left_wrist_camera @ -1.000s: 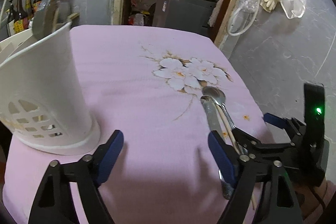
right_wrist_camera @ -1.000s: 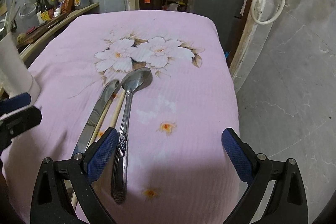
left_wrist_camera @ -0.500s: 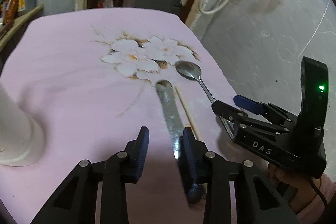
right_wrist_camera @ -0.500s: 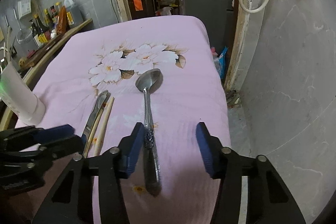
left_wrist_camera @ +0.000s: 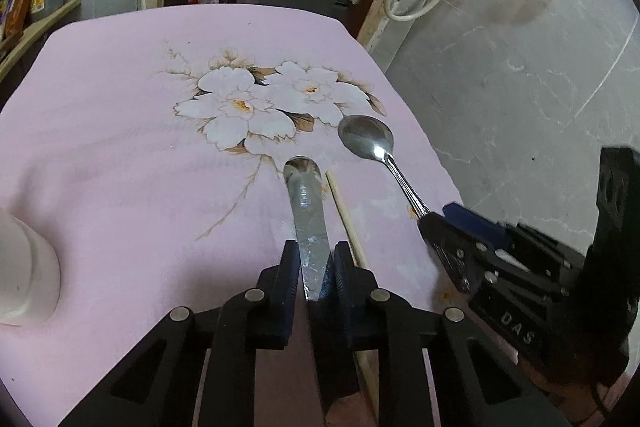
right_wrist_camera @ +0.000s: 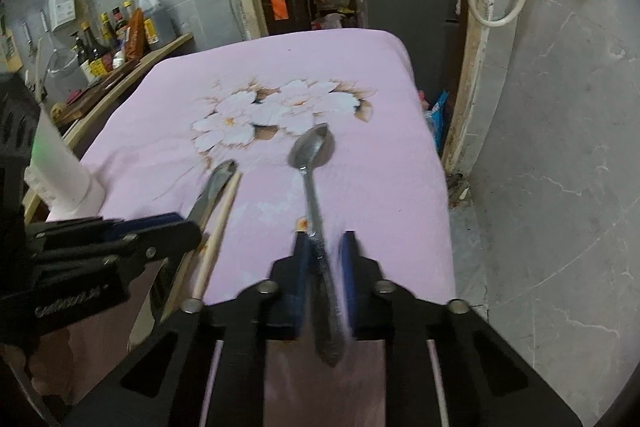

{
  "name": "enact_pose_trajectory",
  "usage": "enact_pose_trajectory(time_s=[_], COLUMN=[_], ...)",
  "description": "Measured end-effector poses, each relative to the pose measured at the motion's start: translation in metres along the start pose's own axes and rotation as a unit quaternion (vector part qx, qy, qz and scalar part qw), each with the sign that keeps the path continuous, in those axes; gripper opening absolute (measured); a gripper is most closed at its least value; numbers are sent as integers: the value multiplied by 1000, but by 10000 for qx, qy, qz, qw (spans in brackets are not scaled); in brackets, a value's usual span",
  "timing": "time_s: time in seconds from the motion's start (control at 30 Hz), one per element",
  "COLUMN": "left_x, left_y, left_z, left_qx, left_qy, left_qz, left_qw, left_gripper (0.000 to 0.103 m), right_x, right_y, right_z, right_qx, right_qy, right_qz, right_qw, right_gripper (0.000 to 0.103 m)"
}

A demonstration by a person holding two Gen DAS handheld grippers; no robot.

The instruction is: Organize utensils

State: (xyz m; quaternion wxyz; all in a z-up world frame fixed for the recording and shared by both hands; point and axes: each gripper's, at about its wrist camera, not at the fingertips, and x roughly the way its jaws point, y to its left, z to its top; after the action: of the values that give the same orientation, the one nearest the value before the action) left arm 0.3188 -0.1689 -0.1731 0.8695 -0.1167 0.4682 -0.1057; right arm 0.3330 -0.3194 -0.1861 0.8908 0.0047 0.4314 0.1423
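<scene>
While L tongs (left_wrist_camera: 316, 267) pinch knife (left_wrist_camera: 306, 211).

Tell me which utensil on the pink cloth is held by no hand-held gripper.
The wooden chopstick: it lies free between the knife and the spoon, both gripped.

A spoon (right_wrist_camera: 314, 187) is clamped by its handle between the right gripper's (right_wrist_camera: 325, 259) fingers, above a pink tablecloth (right_wrist_camera: 372, 75)
</scene>
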Motion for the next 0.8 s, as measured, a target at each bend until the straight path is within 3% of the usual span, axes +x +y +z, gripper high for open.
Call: enact_pose_trajectory(time_s=[0.27,0.53,0.57,0.67,0.8], left_x=[-13,-28,-27,-24,-19], left_y=[17,29,28,27,28], left_z=[-9,-22,-21,-16,-8], left_qx=[-327,-239,-211,-122,-27], left_qy=[23,157,175,157,194], left_qz=[155,357,381,432,374], left_qw=[9993,9990,9989,9989,9991], left_gripper=[15,16,16,16,22], right_x=[-17,-16,-15,-8,6], right_y=[9,3,2,-3,-14], right_z=[-20,-25,-23,-11,6], right_qx=[-24,-51,-40,86,346], right_qy=[246,335,319,270,186], right_qz=[222,564,606,833,1115], right_qw=[9994,9978,9976,9961,9930], right_gripper=[7,11,14,36,38])
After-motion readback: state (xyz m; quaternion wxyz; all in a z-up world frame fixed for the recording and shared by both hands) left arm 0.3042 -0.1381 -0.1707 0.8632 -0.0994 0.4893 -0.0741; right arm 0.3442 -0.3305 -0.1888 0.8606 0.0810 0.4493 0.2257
